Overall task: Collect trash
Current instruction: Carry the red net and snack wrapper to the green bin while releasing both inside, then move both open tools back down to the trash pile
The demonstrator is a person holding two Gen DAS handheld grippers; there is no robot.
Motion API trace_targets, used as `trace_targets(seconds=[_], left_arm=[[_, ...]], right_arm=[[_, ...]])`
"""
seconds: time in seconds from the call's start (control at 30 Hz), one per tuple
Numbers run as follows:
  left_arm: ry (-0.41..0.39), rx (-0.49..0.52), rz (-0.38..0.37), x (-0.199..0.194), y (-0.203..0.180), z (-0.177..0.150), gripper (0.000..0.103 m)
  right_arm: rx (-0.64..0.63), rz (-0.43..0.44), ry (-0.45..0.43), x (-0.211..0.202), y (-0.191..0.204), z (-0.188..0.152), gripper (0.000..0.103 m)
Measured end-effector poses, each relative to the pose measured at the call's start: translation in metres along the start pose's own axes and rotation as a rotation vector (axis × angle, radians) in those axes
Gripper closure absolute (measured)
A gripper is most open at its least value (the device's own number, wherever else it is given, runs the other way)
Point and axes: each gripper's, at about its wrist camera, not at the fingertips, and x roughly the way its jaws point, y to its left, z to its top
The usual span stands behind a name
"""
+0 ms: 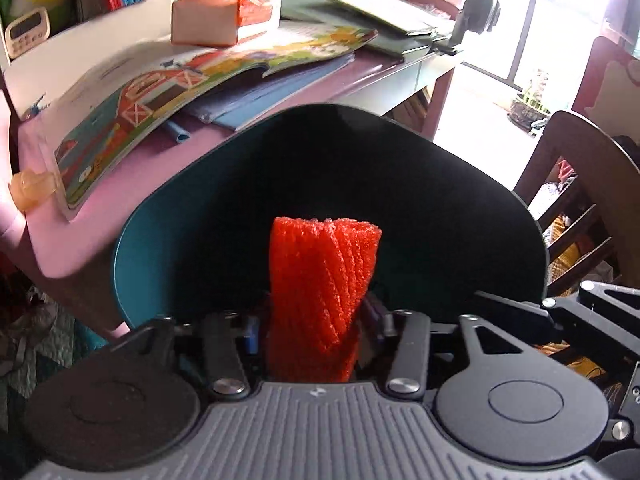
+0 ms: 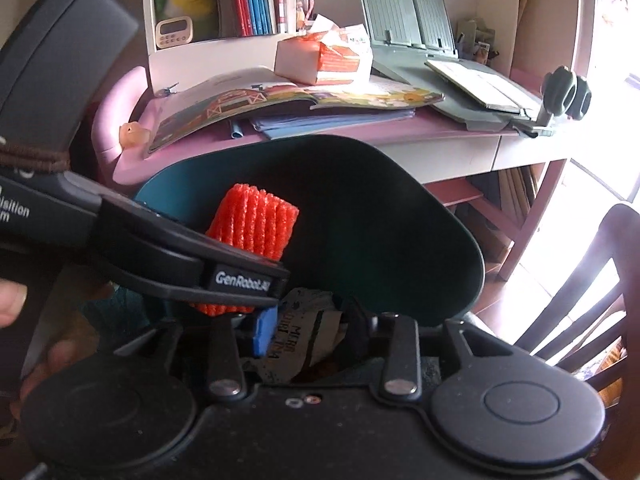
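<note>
Red foam roll held over the teal bin

Left wrist view: the left gripper (image 1: 316, 332) pinches a rolled red foam net (image 1: 322, 292) between its fingers, the roll standing up inside the mouth of the teal bin (image 1: 168, 240), in front of the pink desk (image 1: 120, 208) with its open picture book (image 1: 160, 100). Right wrist view: the left gripper (image 2: 256, 304) clamps the red foam net (image 2: 256, 220) at the teal bin (image 2: 440, 248); the right gripper (image 2: 316, 344) is pressed on a crumpled printed wrapper (image 2: 304, 340) at the bin's near edge.
</note>
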Motion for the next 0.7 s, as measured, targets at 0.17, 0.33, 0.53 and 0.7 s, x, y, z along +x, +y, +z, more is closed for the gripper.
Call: trace_targets(seconds=[0.17, 0.33, 0.53, 0.7], left_arm=[[-0.044, -0.023, 0.003, -0.017, 0.001, 0.002, 0.030], [-0.072, -0.042, 0.011, -0.044, 0.007, -0.003, 0.023], [-0.115, -0.069, 0.012, -0.090, 0.019, -0.019, 0.023], [-0.143, -0.109, 0.028, -0.132, 0.038, -0.043, 0.023]], right_arm=[[-0.006, 0.008, -0.015, -0.010, 0.005, 0.000, 0.063], [-0.013, 0.022, -0.032, -0.029, 0.014, 0.000, 0.053], [-0.033, 0.033, -0.071, -0.061, 0.030, -0.002, 0.048], [-0.066, 0.058, -0.099, -0.091, 0.051, -0.007, 0.046]])
